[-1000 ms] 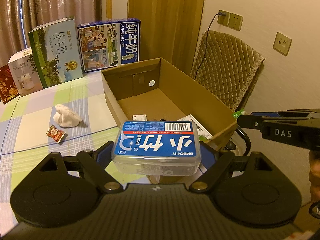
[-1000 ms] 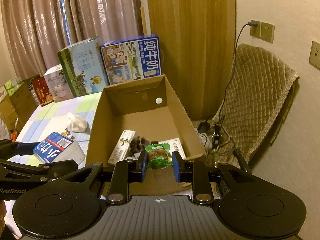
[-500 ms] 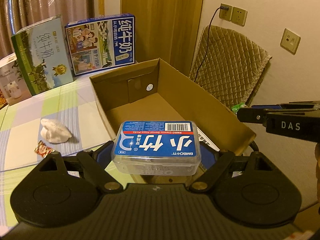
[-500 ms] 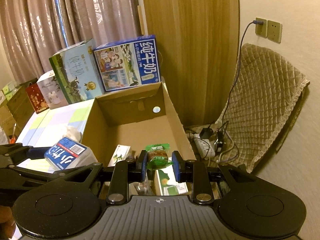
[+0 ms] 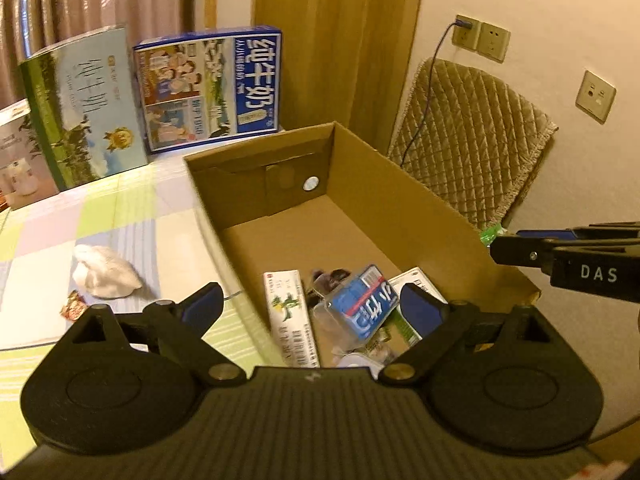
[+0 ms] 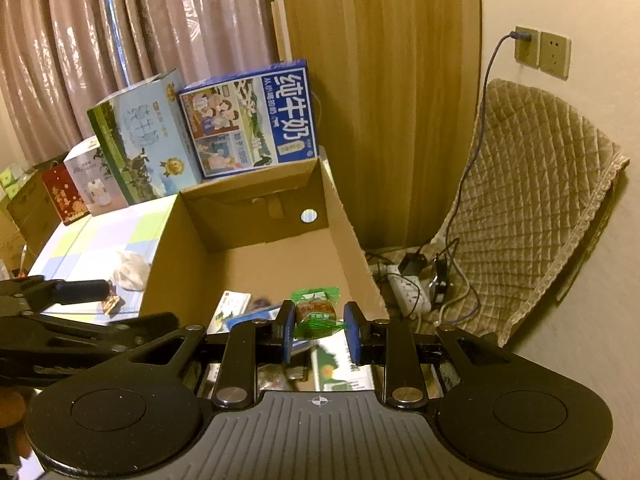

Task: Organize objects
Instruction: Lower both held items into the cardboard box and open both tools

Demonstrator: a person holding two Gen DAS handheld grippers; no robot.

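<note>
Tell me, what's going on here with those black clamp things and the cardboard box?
A person is tidying small items into the cardboard box with two handheld grippers. The left gripper is open, and the blue-labelled plastic case lies tilted on the other items in the box. The right gripper holds a green snack packet above the box. A white crumpled item and a small red wrapper sit on the table.

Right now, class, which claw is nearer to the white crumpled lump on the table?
Left. The left claw hangs open at the box's near left wall, beside the white lump. The right claw holds a green packet over the cardboard box.
</note>
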